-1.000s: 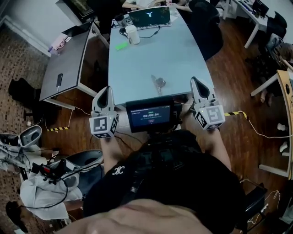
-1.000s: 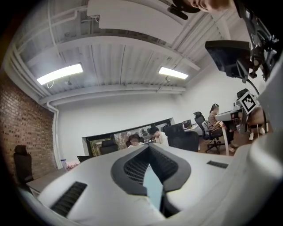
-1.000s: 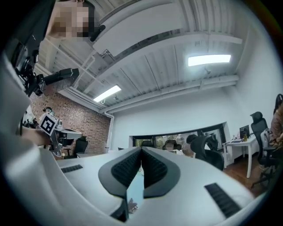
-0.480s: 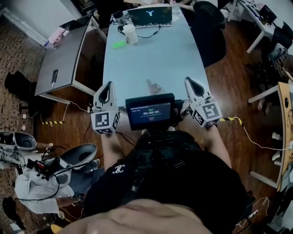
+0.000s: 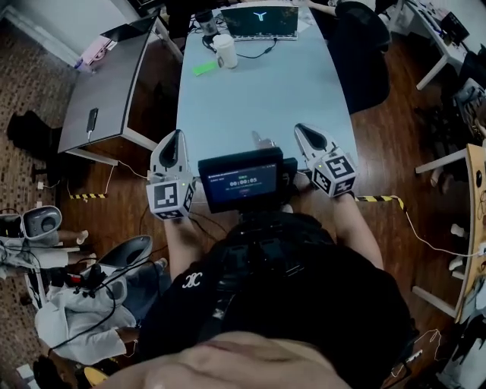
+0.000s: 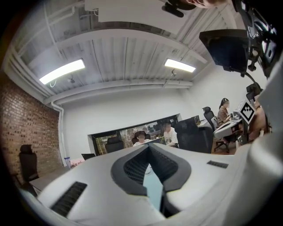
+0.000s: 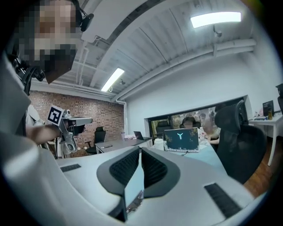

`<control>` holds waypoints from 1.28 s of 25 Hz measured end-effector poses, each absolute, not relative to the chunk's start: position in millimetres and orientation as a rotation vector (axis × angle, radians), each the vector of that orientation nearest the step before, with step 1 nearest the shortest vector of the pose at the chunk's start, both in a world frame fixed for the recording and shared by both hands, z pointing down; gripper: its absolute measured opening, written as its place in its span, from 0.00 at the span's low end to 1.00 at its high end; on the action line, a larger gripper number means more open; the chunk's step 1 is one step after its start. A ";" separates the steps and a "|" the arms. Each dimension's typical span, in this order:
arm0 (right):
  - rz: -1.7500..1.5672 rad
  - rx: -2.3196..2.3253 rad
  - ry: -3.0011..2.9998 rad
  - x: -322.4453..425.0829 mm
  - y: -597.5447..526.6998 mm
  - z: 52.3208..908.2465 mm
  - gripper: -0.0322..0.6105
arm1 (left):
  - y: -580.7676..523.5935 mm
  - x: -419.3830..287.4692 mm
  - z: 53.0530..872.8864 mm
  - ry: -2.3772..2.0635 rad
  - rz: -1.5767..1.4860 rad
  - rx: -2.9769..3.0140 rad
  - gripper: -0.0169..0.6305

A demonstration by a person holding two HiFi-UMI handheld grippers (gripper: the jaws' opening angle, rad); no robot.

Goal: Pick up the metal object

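Observation:
The metal object (image 5: 263,140), a small bunch of keys, lies on the light blue table (image 5: 266,91) near its front edge, partly hidden behind the chest-mounted screen. My right gripper (image 5: 306,134) hovers just right of it. Its jaws are opening, stand slightly apart and hold nothing. In the right gripper view, the metal object (image 7: 135,201) shows low down through the gap of the right gripper (image 7: 139,150). My left gripper (image 5: 172,146) hangs off the table's left front corner, shut and empty. In the left gripper view, the left gripper (image 6: 148,145) points across the room.
At the table's far end stand a laptop (image 5: 262,21), a white cup (image 5: 225,52) and a green item (image 5: 203,68). A grey side table (image 5: 106,91) with a phone (image 5: 92,119) stands to the left. A black chair (image 5: 361,53) is at the right.
Both grippers have drifted forward over the table's front edge. The right one has moved left, closer to the metal object. The metal object has not moved.

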State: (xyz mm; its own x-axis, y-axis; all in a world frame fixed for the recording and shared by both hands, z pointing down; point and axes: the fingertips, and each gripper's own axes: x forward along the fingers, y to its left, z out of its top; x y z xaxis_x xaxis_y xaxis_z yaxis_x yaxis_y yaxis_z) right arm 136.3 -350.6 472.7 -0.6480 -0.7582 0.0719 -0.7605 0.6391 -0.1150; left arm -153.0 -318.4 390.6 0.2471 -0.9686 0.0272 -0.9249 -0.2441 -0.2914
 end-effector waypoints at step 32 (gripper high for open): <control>1.114 0.915 -2.294 56.7 -416.7 756.7 0.32 | -340.3 -217.1 390.8 1.817 -0.402 -2.270 0.04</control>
